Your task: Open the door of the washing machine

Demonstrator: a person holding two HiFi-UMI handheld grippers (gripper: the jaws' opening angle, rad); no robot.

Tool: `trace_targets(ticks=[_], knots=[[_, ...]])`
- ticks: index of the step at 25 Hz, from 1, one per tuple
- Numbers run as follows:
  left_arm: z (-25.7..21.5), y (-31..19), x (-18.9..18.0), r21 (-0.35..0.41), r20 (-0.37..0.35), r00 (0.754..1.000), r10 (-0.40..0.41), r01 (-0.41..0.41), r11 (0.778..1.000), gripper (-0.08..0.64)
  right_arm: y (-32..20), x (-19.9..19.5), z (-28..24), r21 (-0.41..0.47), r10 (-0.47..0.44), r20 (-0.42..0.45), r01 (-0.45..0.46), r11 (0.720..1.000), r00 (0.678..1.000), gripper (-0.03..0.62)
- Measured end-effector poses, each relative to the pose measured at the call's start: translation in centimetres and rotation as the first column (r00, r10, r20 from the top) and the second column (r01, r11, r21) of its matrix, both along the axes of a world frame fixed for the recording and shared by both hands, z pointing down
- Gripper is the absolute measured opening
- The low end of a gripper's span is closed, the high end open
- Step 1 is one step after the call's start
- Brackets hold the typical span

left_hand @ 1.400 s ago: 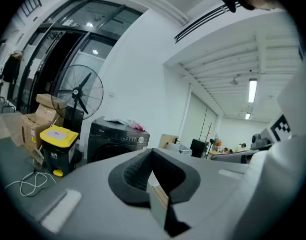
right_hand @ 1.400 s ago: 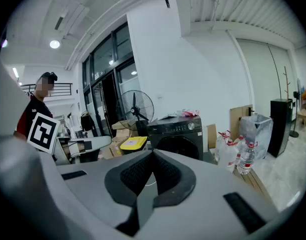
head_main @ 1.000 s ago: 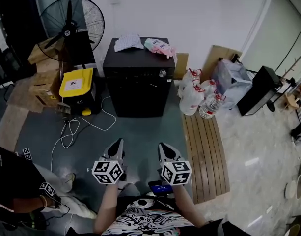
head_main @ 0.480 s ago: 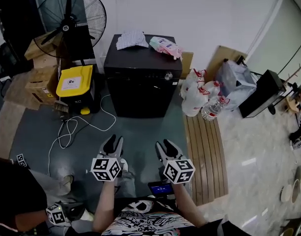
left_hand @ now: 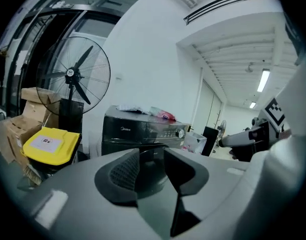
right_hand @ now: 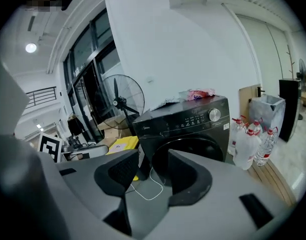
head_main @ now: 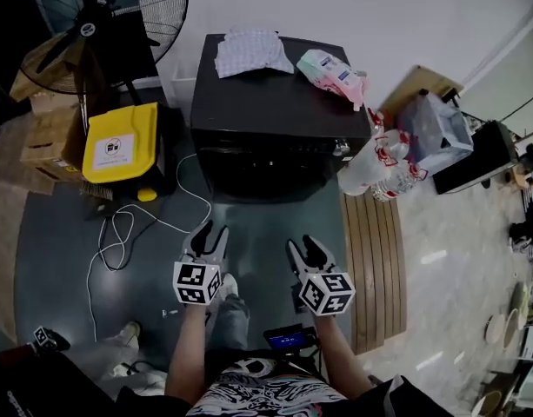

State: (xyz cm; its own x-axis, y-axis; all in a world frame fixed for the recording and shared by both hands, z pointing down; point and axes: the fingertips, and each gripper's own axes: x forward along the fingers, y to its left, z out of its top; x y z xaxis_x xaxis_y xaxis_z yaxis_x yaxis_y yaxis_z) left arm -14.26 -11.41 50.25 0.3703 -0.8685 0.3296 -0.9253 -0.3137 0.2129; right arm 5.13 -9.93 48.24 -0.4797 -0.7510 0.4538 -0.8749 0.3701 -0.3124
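Observation:
A black front-loading washing machine stands against the white wall, its round door closed. Both grippers hover over the grey floor a short way in front of it, touching nothing. My left gripper points at the machine's left front, and its jaws are opening with nothing between them. My right gripper points at the door, jaws also opening and empty. From the left gripper view the machine shows past the parted fingers of that gripper. The right gripper frames the door the same way.
A folded cloth and a pink packet lie on the machine. A yellow bin, cardboard boxes and a standing fan are left of it. Water bottles and a slatted wooden board are right. A white cable crosses the floor.
Both grippers have moved forward toward the washing machine, which now fills more of the view. Their jaws, shut a second ago, now stand apart.

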Motion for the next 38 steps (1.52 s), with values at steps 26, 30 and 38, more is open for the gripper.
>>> trace_targets(ticks=[26, 30, 38], knots=[[24.1, -21.3, -0.7, -0.19, 0.115, 0.933, 0.342, -0.317, 0.929, 0.228, -10.9, -2.8, 14.8, -0.195, 0.08, -0.085, -0.096, 0.976, 0.993, 0.178], [25.6, -22.6, 0.8, -0.208, 0.104, 0.903, 0.417, -0.39, 0.897, 0.247, -10.3, -2.5, 15.5, -0.206, 0.095, -0.092, -0.112, 0.972, 0.991, 0.175], [25.7, -22.7, 1.7, -0.222, 0.152, 0.874, 0.462, -0.425, 0.877, 0.199, -8.7, -2.0, 15.6, -0.216, 0.115, -0.099, -0.134, 0.967, 0.988, 0.169]])
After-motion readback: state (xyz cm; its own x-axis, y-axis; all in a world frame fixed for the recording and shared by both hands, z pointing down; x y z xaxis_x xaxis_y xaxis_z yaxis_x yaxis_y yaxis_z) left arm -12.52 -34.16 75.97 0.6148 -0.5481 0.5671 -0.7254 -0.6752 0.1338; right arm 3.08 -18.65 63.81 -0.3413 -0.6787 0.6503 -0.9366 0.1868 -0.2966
